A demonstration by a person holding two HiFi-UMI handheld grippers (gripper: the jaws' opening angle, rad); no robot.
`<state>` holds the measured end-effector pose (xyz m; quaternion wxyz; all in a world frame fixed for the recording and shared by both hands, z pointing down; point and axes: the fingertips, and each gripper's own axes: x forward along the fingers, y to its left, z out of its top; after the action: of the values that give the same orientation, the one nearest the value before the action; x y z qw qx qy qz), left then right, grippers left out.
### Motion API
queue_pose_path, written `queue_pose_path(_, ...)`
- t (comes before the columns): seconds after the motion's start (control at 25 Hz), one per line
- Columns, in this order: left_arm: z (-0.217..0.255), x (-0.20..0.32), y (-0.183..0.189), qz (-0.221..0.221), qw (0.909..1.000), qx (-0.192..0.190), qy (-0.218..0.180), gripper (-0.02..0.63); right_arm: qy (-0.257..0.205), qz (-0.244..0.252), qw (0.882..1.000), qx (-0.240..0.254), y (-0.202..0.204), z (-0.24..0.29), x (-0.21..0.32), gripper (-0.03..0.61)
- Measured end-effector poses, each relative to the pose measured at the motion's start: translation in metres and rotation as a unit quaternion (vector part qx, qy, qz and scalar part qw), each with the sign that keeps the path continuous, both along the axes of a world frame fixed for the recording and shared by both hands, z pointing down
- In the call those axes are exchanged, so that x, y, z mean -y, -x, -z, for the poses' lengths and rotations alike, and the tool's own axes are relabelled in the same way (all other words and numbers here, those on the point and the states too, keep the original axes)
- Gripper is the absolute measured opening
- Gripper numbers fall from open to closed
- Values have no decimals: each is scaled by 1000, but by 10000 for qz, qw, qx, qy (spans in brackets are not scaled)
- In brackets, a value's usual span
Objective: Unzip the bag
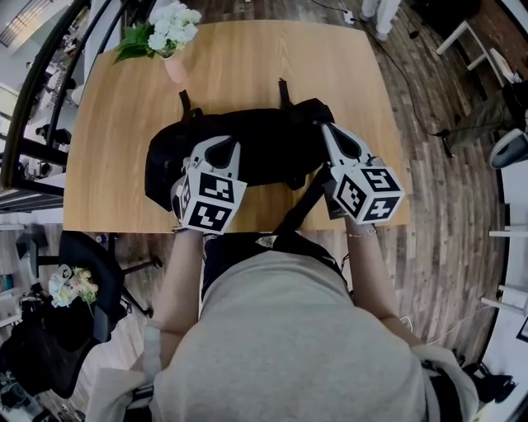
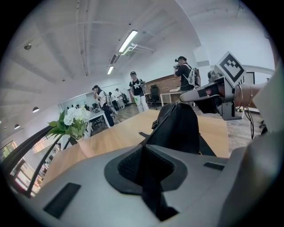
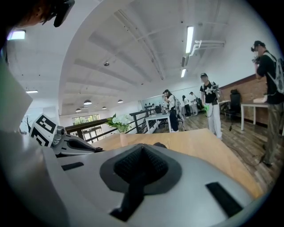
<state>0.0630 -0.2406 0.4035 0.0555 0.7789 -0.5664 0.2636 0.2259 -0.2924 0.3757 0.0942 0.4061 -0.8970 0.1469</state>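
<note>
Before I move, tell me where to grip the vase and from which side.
Grip the pink body of the vase, below the flowers, jaws level. It stands upright and the blooms cover its mouth, so a top approach looks blocked. Probably come from its right, where the table lies bare; the bag crowds the near side.

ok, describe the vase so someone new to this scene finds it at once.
Start at the wooden table; a black bag lies across its near half. Past the bag's left end, toward the far left corner, stands the vase: small, pale pink, holding white flowers with green leaves. It is the only upright, light-coloured thing on the table.
</note>
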Motion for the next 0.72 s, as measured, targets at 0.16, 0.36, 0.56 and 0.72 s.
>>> queue_pose_path(0.16,1,1,0,68,10000,-65,-19,37,14,50,10000,-2,-3,-1,2,12)
queue_pose_path(0.36,0,-2,-1,210,9997,-71,-38,39,4,59,10000,52,-4,-3,-1,14)
queue_pose_path(0.56,0,-4,-1,248,9996,-126,-54,40,0,50,9999,135,-4,-3,-1,17)
queue_pose_path(0.72,6,-8,0,284,9994,-196,-13,40,-59,12,9999,155,-3,-2,-5,15)
